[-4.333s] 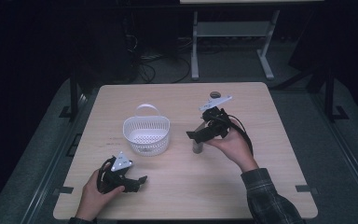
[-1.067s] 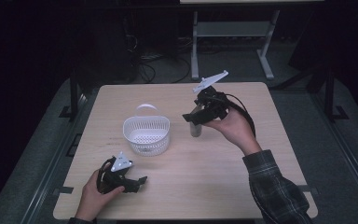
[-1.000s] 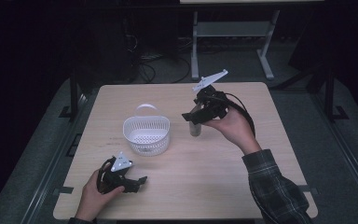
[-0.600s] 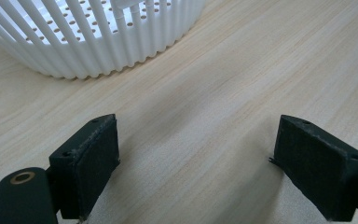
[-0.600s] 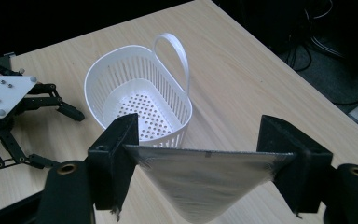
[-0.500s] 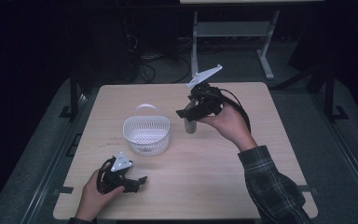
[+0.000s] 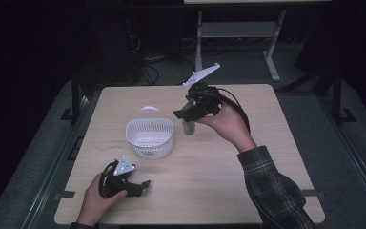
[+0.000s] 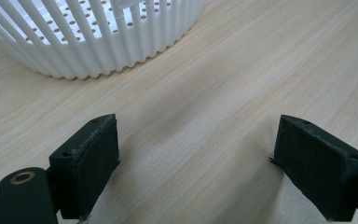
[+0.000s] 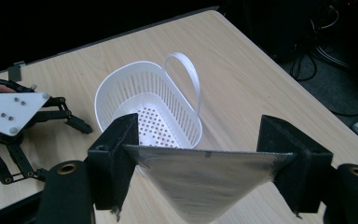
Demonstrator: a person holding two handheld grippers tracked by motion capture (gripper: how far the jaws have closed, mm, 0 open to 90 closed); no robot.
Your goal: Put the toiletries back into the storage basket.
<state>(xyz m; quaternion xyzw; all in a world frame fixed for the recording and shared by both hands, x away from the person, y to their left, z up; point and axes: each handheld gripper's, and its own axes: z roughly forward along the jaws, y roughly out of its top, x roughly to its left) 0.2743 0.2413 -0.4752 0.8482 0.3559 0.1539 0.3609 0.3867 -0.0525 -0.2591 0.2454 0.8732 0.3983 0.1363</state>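
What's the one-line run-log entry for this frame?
right gripper: shut on silvery foil pouch, lifted beside white slotted plastic basket | left gripper: open, nothing between jaws, low over light wooden table | basket: holds nothing

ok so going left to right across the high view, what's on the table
left hand-held gripper → white basket → silver pouch held in the right hand-held gripper

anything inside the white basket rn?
The white basket looks empty: its perforated floor shows bare in the right gripper view. The near end of the floor is hidden behind the silver pouch held in the right claw.
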